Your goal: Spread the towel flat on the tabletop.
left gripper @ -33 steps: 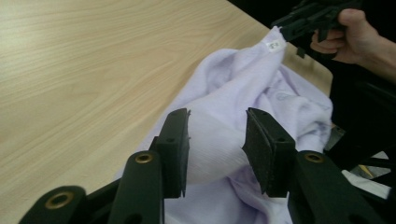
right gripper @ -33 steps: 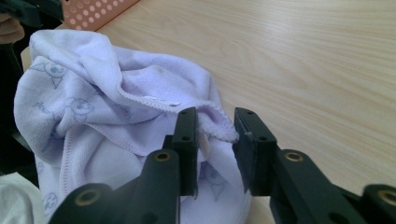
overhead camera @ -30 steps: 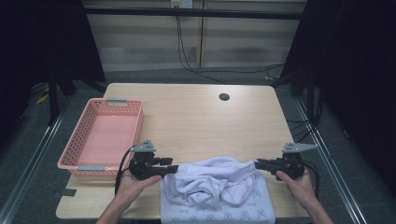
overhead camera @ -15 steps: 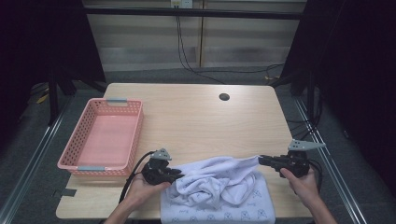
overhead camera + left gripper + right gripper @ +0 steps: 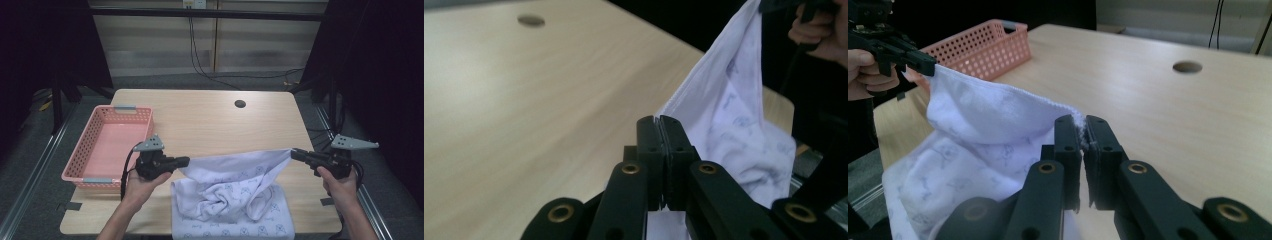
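Left gripper (image 5: pixel 184 161) pinching one corner of a white printed towel (image 5: pixel 235 187), right gripper (image 5: pixel 295 154) pinching the other, edge stretched taut above wooden table (image 5: pixel 210 120), pink basket (image 5: pixel 107 145) nearby

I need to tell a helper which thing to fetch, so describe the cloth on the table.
On the light wooden table, right of the pink plastic basket, lies a white patterned cloth at the near edge. It is the table's one soft thing, its top edge stretched between two grippers.

- No readable words, labels, brands or numbers anywhere.
- The white cloth (image 5: pixel 235 192) carries a faint repeating print (possibly small figures, too blurred to read).
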The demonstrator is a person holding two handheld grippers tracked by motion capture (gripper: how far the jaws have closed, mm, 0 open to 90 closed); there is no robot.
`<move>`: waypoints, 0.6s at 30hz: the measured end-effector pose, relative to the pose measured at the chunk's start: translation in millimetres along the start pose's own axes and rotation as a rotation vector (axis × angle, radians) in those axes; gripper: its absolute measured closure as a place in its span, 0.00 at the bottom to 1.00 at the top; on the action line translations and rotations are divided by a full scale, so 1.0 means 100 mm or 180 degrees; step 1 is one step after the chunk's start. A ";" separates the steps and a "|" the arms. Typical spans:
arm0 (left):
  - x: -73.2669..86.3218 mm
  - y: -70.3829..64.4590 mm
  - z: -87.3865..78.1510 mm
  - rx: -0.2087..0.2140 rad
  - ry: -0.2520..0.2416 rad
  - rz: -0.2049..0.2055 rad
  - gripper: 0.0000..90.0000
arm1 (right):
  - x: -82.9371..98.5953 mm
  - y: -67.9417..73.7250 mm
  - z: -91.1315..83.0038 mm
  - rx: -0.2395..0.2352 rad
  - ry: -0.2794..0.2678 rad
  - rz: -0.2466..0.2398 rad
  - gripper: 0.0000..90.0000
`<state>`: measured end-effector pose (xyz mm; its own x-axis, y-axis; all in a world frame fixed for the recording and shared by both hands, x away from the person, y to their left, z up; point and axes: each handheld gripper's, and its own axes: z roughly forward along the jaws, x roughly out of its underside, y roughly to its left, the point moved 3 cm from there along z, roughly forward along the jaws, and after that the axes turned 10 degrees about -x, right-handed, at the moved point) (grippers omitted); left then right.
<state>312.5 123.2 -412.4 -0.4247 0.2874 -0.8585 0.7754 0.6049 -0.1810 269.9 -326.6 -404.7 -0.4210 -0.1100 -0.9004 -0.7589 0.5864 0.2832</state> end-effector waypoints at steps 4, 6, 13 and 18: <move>-0.36 0.05 -0.13 -0.0100 -0.0267 0.0044 0.99 | -0.27 0.00 -0.05 0.0015 -0.0178 -0.0120 0.95; -0.44 0.06 -0.16 -0.0110 -0.0329 0.0040 0.99 | -0.44 0.00 -0.08 0.0023 -0.0259 -0.0191 0.95; -0.96 0.17 -0.30 -0.0272 -0.0626 0.0120 0.99 | -1.08 -0.02 -0.12 0.0066 -0.0484 -0.0448 0.95; -1.31 0.38 -0.37 -0.0487 -0.0730 0.0146 0.99 | -1.46 -0.10 0.00 0.0095 -0.0501 -0.0551 0.95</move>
<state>380.1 135.9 -289.6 -0.2604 0.1521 -0.9534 0.7045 0.7052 -0.0799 339.1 -316.7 -275.6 -0.2013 -0.0859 -0.9758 -0.7970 0.5934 0.1122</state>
